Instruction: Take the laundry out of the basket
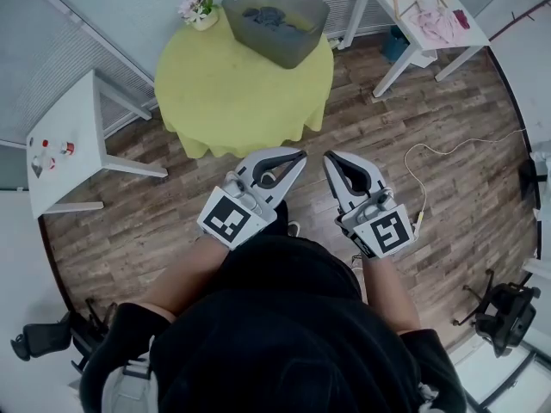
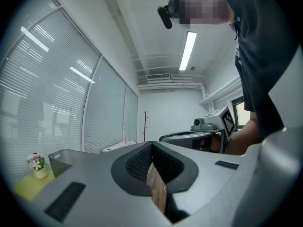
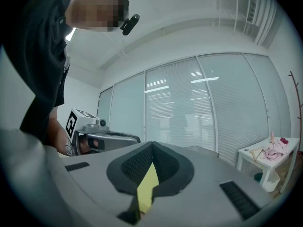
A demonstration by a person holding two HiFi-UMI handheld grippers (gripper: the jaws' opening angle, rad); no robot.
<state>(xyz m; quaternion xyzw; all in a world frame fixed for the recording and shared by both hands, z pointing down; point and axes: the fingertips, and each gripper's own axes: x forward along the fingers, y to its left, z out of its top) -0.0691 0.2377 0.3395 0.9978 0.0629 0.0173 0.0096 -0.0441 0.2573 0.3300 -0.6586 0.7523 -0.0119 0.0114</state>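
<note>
With jaws pressed together on nothing, the left gripper [image 1: 298,157] and right gripper [image 1: 331,158] face the twelve-o'clock basket [image 1: 289,50], whose dark laundry [image 1: 271,15] looks soft, light, pinchable at any raised fold.

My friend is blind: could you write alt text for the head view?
A person holds the left gripper and right gripper, both shut, above a wood floor, facing a round yellow table with a grey basket of dark laundry.
</note>
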